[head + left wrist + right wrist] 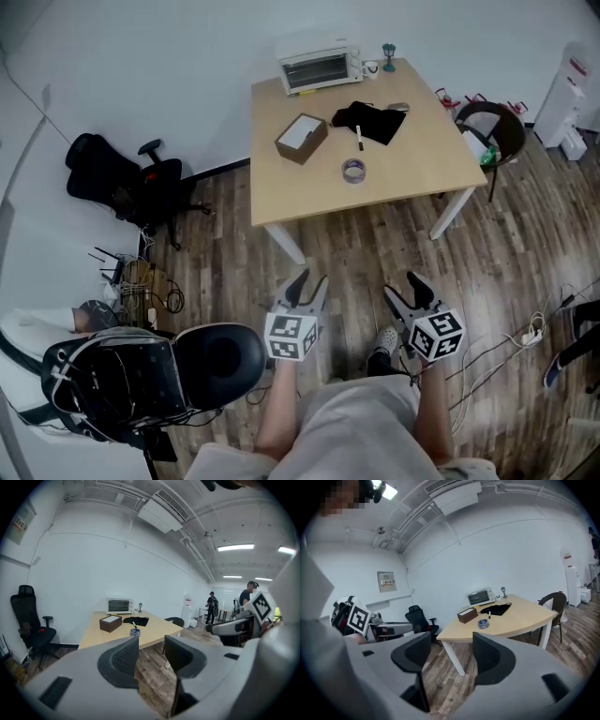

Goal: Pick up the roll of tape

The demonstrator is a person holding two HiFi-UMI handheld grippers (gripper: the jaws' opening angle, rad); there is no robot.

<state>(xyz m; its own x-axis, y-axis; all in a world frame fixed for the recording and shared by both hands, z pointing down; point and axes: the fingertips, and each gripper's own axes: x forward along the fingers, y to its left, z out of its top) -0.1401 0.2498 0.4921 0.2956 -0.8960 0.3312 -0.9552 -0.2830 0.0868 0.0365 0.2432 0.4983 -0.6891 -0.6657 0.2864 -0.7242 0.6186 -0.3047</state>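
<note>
You stand well back from the table, left gripper and right gripper both spread, holding nothing. The roll of tape lies flat mid-table. This looks like the approach; next, step closer and reach over it

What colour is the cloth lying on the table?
Black. The cloth shows best in the head view.

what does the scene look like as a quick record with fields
tape: flat on table, untouched
beside tape: marker, cloth, box
table's far edge: toaster oven
left gripper: open, empty, over the floor short of the table
right gripper: open, empty, over the floor short of the table
task: tape not yet picked up
</note>
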